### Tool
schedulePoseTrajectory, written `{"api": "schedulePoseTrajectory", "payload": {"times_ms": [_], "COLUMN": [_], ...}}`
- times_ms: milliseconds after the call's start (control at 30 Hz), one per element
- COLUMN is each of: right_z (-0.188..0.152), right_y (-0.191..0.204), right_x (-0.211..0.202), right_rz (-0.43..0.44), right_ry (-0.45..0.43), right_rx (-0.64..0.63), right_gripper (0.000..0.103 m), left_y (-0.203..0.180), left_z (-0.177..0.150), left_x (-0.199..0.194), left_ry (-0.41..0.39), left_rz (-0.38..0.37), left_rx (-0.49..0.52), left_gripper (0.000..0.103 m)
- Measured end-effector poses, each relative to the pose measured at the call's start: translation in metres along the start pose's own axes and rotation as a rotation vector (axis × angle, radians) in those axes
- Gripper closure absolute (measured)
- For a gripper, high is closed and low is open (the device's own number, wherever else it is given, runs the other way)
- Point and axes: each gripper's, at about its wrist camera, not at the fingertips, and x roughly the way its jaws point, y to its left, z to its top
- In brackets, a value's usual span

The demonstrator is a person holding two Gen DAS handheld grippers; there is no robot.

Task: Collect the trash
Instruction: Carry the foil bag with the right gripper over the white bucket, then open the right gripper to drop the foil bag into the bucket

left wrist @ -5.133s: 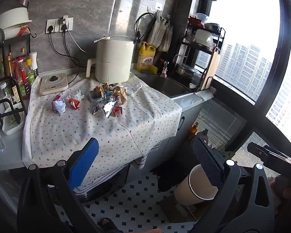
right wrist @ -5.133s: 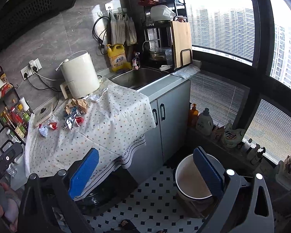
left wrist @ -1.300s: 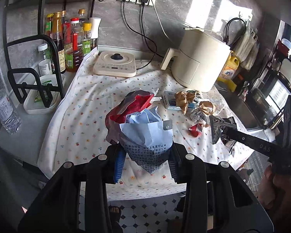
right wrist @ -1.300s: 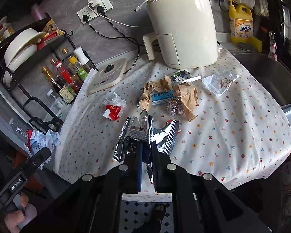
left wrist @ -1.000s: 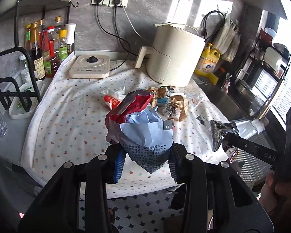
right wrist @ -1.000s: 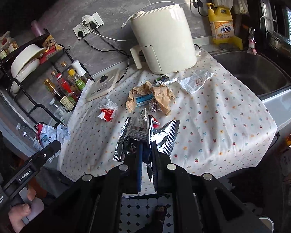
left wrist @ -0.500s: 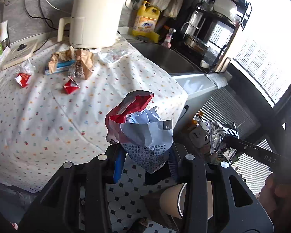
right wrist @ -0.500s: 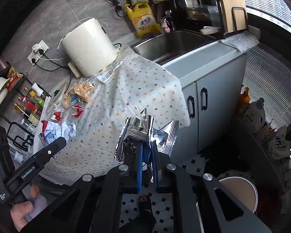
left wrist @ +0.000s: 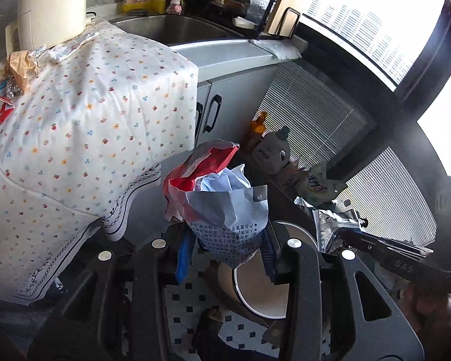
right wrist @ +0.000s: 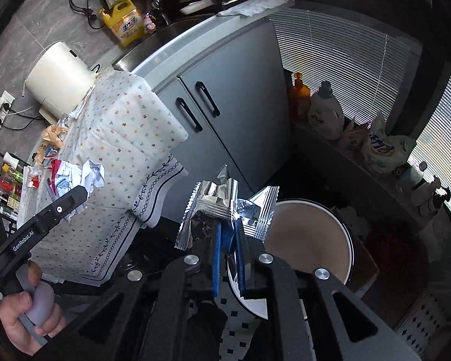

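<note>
My left gripper [left wrist: 225,248] is shut on a crumpled red and pale-blue paper wrapper [left wrist: 222,201], held above the floor beside the counter. My right gripper [right wrist: 228,248] is shut on crinkled silver foil wrappers [right wrist: 222,207], held just left of and above a round white-rimmed trash bin [right wrist: 312,237] on the floor. The bin also shows in the left wrist view [left wrist: 264,293], just below the paper wrapper. More trash lies on the floral tablecloth [left wrist: 75,114]: brown paper [left wrist: 19,66] and a red scrap [left wrist: 4,111].
Grey cabinet doors [right wrist: 225,105] stand behind the bin. Detergent bottles [right wrist: 324,111] and bags line the ledge under the window. A white appliance [right wrist: 58,78], a sink [left wrist: 171,28] and a yellow soap jug [right wrist: 124,27] are on the counter. The floor is tiled black and white.
Both grippers swung away from the counter, right and down toward the floor, carrying their wrappers; the bin is now close under them. About five seconds ago both were open and empty.
</note>
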Motion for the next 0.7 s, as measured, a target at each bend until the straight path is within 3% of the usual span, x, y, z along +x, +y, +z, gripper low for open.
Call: {"api": "schedulePoseTrajectory", "payload": {"times_ms": [100, 133, 267, 567, 667, 700], "right_z": [-0.018, -0.022, -0.033, -0.039, -0.039, -0.039], "right_y": [-0.023, -0.030, -0.050, -0.078, -0.086, -0.088], "right_x": [0.013, 0.017, 0.025, -0.010, -0.026, -0.031], "right_rz": [-0.009, -0.021, -0.025, -0.085, -0.112, -0.118], "right_ry": [0.058, 0.069, 0.104, 0.064, 0.035, 0.023], "right_rx": [0.046, 0.060, 0.121, 0.156, 0.167, 0.170], "right_gripper": [0.087, 0.077, 0.060, 0.059, 0.056, 0.056], "left_y": [-0.013, -0.017, -0.030, -0.064, -0.077, -0.082], "left_z": [-0.007, -0.009, -0.017, -0.038, -0.041, -0.041], "left_x": [0.013, 0.017, 0.029, 0.055, 0.060, 0.061], "left_ry": [0.038, 0.050, 0.087, 0.154, 0.173, 0.176], "left_rz": [-0.013, -0.017, -0.026, -0.098, -0.136, -0.156], "left_rx": [0.027, 0.034, 0.064, 0.090, 0.100, 0.100], "left_gripper": [0.065, 0.065, 0.065, 0.064, 0.059, 0.051]}}
